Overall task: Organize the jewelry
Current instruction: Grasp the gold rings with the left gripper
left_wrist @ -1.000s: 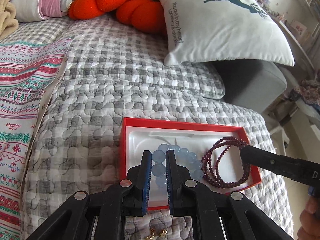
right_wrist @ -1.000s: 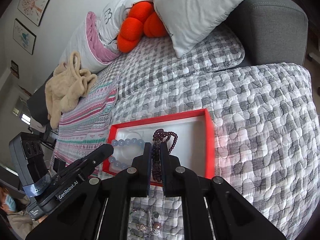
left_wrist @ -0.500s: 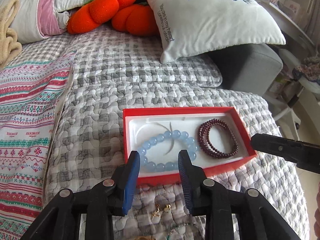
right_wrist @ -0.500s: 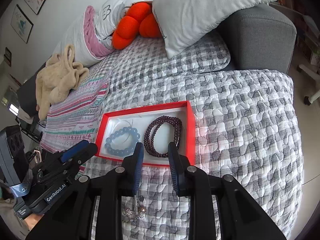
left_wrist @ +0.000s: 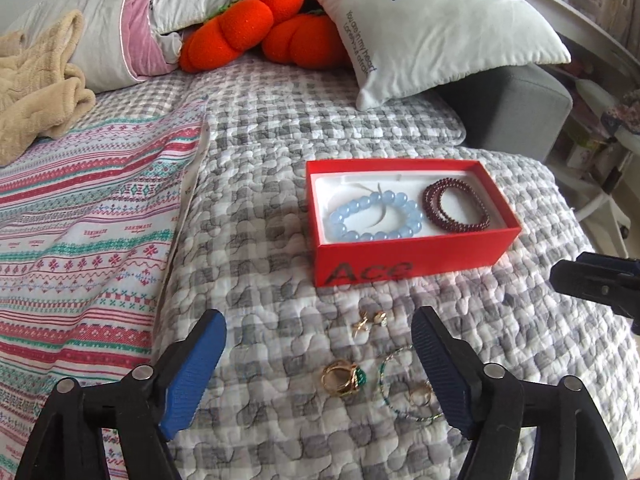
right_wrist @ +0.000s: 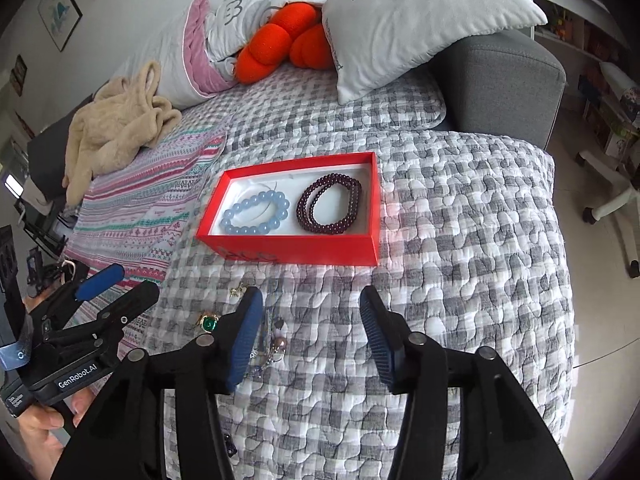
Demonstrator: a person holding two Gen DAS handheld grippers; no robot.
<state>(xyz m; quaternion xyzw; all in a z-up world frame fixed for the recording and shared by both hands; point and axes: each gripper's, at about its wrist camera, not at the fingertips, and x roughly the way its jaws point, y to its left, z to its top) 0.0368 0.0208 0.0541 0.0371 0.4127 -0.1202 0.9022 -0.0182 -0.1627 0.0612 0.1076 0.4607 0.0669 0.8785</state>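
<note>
Both bracelets lie in the red box on the bed quilt, the pale blue bracelet beside the dark red bead strand, and I judge that step done. My left tool and right tool are both spreading open with nothing gripped. Next I'd take the small pieces near the box: gold earrings, green-stone ring, thin beaded hoop; they call for a narrow, careful pinch against soft quilting.
</note>
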